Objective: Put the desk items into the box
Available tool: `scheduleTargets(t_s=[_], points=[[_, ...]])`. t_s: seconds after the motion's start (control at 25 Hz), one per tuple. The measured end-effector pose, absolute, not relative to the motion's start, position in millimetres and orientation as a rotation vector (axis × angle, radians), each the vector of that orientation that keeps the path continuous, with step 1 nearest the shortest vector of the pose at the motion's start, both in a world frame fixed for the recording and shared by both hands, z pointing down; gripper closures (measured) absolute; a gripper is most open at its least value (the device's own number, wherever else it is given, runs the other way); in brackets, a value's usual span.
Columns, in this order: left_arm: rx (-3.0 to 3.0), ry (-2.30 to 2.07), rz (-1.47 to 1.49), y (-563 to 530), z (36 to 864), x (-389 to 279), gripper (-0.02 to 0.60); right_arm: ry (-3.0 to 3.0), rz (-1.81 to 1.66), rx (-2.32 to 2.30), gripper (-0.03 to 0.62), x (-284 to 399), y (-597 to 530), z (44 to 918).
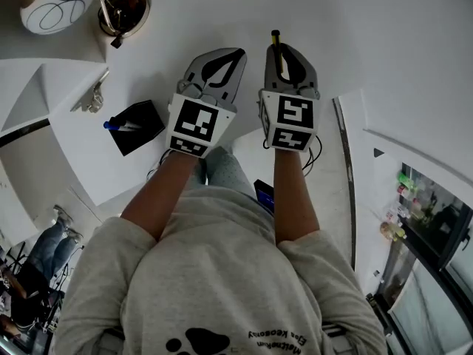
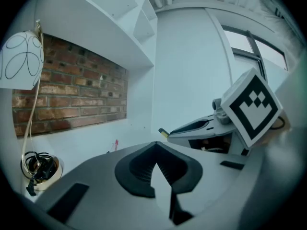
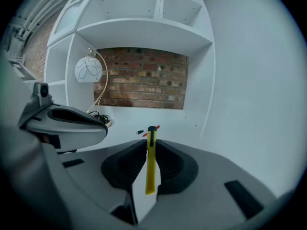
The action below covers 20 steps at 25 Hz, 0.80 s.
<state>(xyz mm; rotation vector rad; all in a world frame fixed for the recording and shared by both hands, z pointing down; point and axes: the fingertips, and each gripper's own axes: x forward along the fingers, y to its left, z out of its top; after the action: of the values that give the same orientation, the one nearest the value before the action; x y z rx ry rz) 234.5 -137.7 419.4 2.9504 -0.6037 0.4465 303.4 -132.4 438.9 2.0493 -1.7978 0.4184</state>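
Right gripper [image 3: 150,139]: clamped on a slim yellow plastic stick with a black tip [image 3: 150,169]. The stick is held lengthwise along the jaws, its black end projecting past the tips. Left gripper [image 2: 156,145]: jaws together at the tips, nothing between them, carried just beside the right one above the white bench [image 1: 185,21]. Small black square box [image 1: 143,120]: set on the bench to the left, beyond the left gripper, with a blue-capped pen [image 1: 112,125] already lodged in it. Hazards, as judged: the narrow stick may be pivoted or drawn out of the pads if its free end is knocked. The left gripper lies across the path to the box and may be struck in crossing. The box looks light and may be shoved or tipped if its rim is caught. The stick may be blocked by the blue-capped pen and dropped outside.
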Motion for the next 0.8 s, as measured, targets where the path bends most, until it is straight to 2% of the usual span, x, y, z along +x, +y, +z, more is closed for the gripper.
scheduleTargets(t_s=[0.52,0.8], points=[[2.967,-0.668,0.346,-119,368,198,0.577,-1.916,0.221,2.293,0.522,281,-101,363],[2.962,-0.737,0.302,-116,353,169,0.577,-1.996,0.111,2.244,0.522,244,-101,342]])
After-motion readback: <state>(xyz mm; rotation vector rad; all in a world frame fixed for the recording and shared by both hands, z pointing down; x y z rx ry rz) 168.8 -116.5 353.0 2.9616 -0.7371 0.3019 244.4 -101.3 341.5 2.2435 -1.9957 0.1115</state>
